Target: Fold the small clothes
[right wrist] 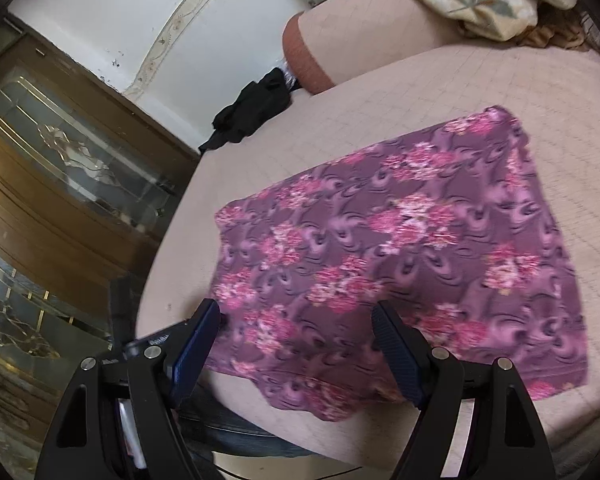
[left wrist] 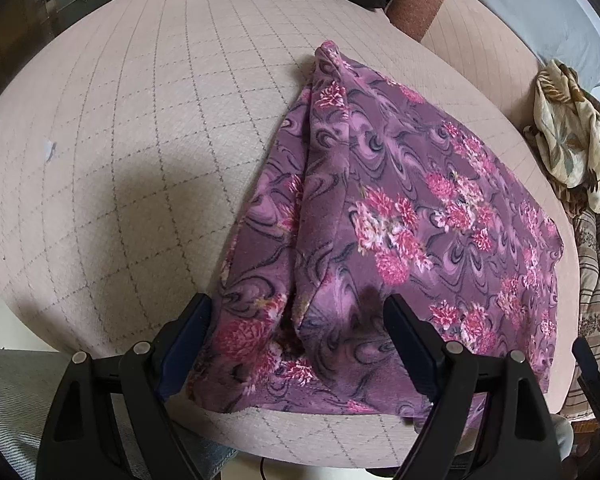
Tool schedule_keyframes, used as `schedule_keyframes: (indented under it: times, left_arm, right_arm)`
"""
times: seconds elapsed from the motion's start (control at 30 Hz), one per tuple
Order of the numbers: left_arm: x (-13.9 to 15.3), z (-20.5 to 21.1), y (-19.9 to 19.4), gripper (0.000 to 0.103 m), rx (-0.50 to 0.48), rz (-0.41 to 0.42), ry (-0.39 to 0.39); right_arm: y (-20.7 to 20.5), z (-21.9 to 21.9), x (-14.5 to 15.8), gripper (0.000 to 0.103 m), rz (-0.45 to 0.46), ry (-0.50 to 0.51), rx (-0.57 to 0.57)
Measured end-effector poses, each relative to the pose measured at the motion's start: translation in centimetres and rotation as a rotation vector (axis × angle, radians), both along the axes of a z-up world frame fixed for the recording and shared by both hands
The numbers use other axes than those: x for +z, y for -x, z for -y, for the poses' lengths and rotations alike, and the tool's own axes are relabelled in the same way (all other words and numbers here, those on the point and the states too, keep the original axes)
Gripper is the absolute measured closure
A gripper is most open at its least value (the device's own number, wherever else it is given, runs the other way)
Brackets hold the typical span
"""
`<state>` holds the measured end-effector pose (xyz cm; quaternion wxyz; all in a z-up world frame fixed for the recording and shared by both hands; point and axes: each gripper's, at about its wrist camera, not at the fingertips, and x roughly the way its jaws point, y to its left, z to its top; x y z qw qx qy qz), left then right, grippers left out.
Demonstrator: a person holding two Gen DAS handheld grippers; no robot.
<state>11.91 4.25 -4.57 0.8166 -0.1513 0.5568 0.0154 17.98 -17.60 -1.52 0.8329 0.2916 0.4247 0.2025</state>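
Both sets of jaws stand wide apart, gripping nothing: the left gripper [left wrist: 298, 312] and the right gripper [right wrist: 296, 320] hang over the near edge of the purple flowered garment [left wrist: 400, 216] [right wrist: 400, 240]. It lies folded on the pink quilted bed [left wrist: 140, 140] [right wrist: 540, 92], right of centre in the left view. A black cloth [right wrist: 252, 116] sits toward the upper left.

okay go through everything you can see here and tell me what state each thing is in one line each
Purple floral fleece garment: lying flat on the pink quilted bed cover, partly folded, not gripped.
Left gripper: open, above the garment's near edge.
Right gripper: open, holding nothing.
Black cloth: crumpled.
Cream leaf-print fabric: bunched up.
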Motion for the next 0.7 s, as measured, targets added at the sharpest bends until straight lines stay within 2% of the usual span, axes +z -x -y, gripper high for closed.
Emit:
schedule_keyframes:
  times: [0.37, 0.63, 0.7]
  left_arm:
    - [0.1, -0.5, 0.1, 0.017, 0.005, -0.004, 0.032]
    - [0.2, -1.5, 0.5, 0.017, 0.009, -0.003, 0.141]
    - [0.2, -2.0, 0.5, 0.017, 0.015, -0.007, 0.197]
  right_arm:
    - [-1.9, -2.5, 0.5, 0.02, -0.017, -0.063, 0.048]
    - [-4.1, -3.7, 0.3, 0.02, -0.05, -0.08, 0.064]
    - [-4.9, -4.0, 0.1, 0.02, -0.062, -0.103, 0.069]
